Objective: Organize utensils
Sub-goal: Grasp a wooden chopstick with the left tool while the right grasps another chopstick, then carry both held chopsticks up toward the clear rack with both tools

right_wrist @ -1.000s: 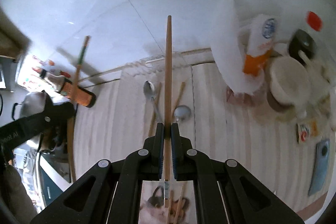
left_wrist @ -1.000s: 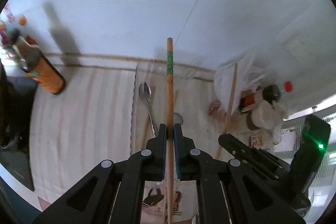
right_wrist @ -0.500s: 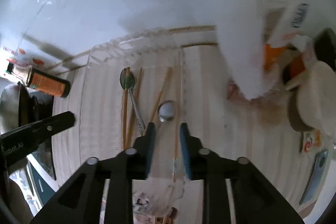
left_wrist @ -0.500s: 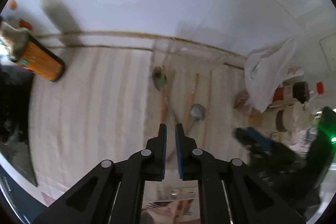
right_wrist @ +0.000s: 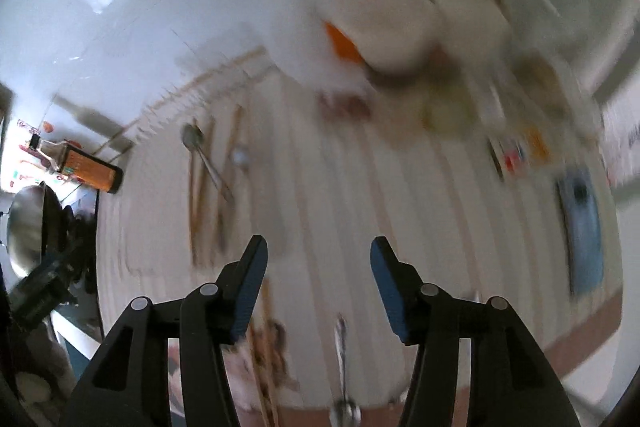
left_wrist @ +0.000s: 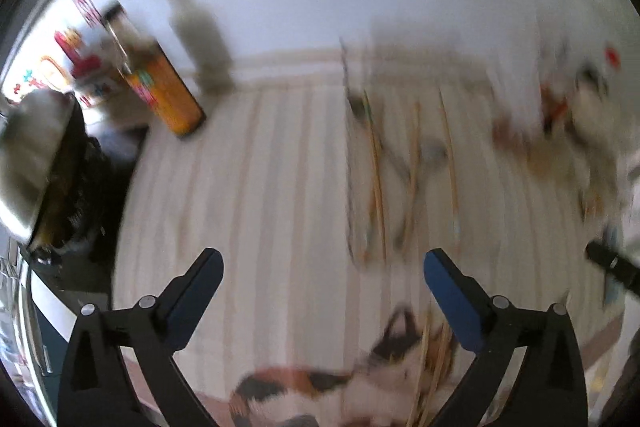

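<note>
Both views are motion-blurred. Several wooden chopsticks [left_wrist: 376, 179] and two metal spoons [right_wrist: 204, 155] lie in a clear tray [left_wrist: 349, 163] on the striped counter; the chopsticks also show in the right wrist view [right_wrist: 196, 187]. My left gripper [left_wrist: 322, 269] is open and empty, above the counter near the tray's front. My right gripper [right_wrist: 318, 257] is open and empty, right of the tray. More chopsticks [left_wrist: 426, 367] lie on a cat-print mat [left_wrist: 320, 387] close below. A loose spoon [right_wrist: 342, 359] lies near the counter's front edge.
An orange-labelled bottle [left_wrist: 160, 91] stands at the back left by the white wall. A black stove with a metal wok [right_wrist: 24, 227] is at the left. A white bag [right_wrist: 304, 39], jars and packets crowd the back right. A blue object [right_wrist: 580, 227] lies at the right.
Both grippers let go of their chopsticks, which now lie in the tray. Both have opened wide and pulled back toward the counter's front; the left swung left, the right swung right.
</note>
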{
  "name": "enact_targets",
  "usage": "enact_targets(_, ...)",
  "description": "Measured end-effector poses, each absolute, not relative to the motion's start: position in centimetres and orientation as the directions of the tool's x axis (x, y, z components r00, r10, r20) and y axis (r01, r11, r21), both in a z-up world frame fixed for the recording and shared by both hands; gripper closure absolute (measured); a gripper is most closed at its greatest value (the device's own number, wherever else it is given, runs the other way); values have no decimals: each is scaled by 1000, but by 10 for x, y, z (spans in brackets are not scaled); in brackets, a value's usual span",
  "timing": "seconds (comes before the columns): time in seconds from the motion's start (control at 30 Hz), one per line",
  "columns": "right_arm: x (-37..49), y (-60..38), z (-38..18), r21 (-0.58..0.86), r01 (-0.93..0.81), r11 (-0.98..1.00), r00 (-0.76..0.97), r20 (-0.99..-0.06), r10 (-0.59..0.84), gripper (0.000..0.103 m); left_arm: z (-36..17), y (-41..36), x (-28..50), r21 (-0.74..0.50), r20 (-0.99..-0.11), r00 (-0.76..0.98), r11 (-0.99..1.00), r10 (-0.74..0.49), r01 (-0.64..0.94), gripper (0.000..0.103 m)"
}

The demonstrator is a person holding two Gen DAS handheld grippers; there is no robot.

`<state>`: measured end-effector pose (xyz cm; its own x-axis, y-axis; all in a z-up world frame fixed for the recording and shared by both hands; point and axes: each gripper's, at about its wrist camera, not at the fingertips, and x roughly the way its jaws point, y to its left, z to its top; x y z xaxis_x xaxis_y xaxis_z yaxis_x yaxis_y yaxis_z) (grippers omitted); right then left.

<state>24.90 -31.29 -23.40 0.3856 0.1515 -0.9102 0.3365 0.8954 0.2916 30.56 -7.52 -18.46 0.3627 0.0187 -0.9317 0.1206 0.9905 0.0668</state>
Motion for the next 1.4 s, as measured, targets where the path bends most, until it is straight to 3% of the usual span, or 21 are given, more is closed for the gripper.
enact_targets(0.13,218,-314,-268,299,390,871,335,-927,168,47,-246,-104,268,9,-983,182,982,-27,191,5)
enact_targets(0.37,184,-312,-297,280,412,867,285,-944,169,48,-312,-140,246,-43,-999,17,968,-49,246,59)
enact_targets(0.5,181,-303,-296,278,398,874,282,-944,172,48,-317,-150,243,-13,-998,56,959,-30,282,84)
enact_targets(0.53,182,-300,-298,276,393,877,278,-945,173,48,-317,-148,244,-12,-998,58,961,-29,275,98)
enact_targets(0.83,208,-230,-321,280,283,917,206,-952,227,48,-321,-71,275,-10,-999,49,996,-15,91,98)
enact_targets(0.97,226,-184,-339,213,188,959,147,-971,187,48,-324,-57,277,-22,-999,35,997,-25,77,96)
enact_targets(1.0,229,-174,-345,181,158,971,124,-979,162,50,-324,-54,275,-24,-999,31,997,-27,76,96)
enact_targets(1.03,231,-166,-352,135,124,983,97,-988,123,63,-323,-51,273,-26,-999,25,997,-28,78,94)
enact_targets(1.07,230,-158,-354,84,89,992,104,-992,75,68,-322,-50,272,-27,-999,24,996,-29,81,90)
enact_targets(1.1,228,-153,-353,58,60,997,109,-993,51,89,-322,-51,268,-27,-999,20,996,-29,86,88)
enact_targets(1.13,226,-151,-355,31,37,999,105,-994,27,94,-322,-48,261,-28,-999,17,996,-30,89,81)
enact_targets(1.23,215,-155,-356,3,9,1000,80,-997,2,96,-322,-60,250,-7,-1000,17,993,-9,119,67)
enact_targets(1.4,194,-166,-358,-9,-7,1000,43,-999,-9,96,-323,-64,224,-4,-999,38,993,-9,116,67)
